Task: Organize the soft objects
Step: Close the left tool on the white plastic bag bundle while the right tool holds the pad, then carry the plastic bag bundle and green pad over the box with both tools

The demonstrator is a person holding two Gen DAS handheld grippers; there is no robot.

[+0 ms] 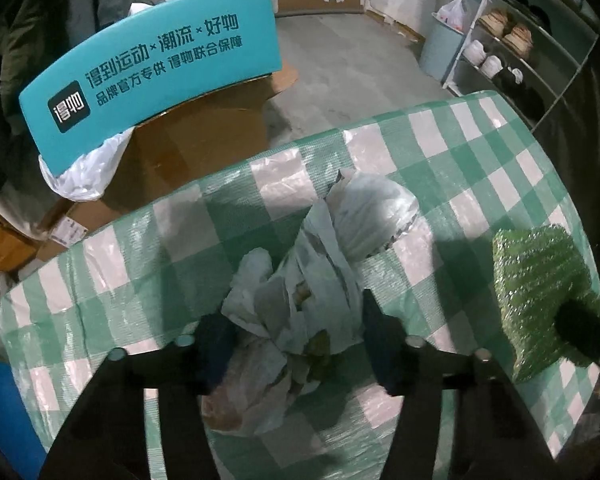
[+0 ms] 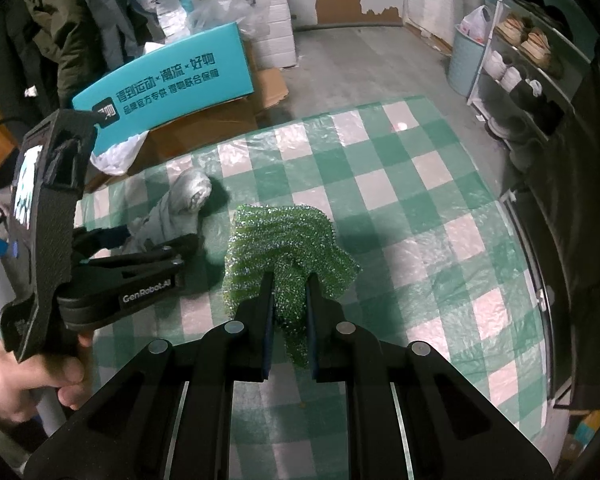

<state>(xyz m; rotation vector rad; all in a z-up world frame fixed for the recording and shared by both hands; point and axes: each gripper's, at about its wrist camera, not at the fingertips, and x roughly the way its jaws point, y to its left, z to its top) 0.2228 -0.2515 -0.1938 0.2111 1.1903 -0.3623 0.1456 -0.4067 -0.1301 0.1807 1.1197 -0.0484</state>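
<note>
A crumpled white plastic bag (image 1: 332,264) lies on the green-and-white checked tablecloth (image 1: 480,152). My left gripper (image 1: 296,344) straddles its near end, jaws open around it. In the right wrist view the left gripper (image 2: 152,248) and the bag (image 2: 180,204) show at the left. My right gripper (image 2: 290,304) is shut on a green sparkly scouring cloth (image 2: 284,240), held over the table. That cloth also shows at the right of the left wrist view (image 1: 540,292).
A teal sign board (image 1: 152,64) leans on cardboard boxes (image 1: 204,140) beyond the table's far left edge. A shoe rack (image 2: 532,64) and a pale blue bin (image 2: 466,64) stand at the far right. Coats (image 2: 60,28) hang at the left.
</note>
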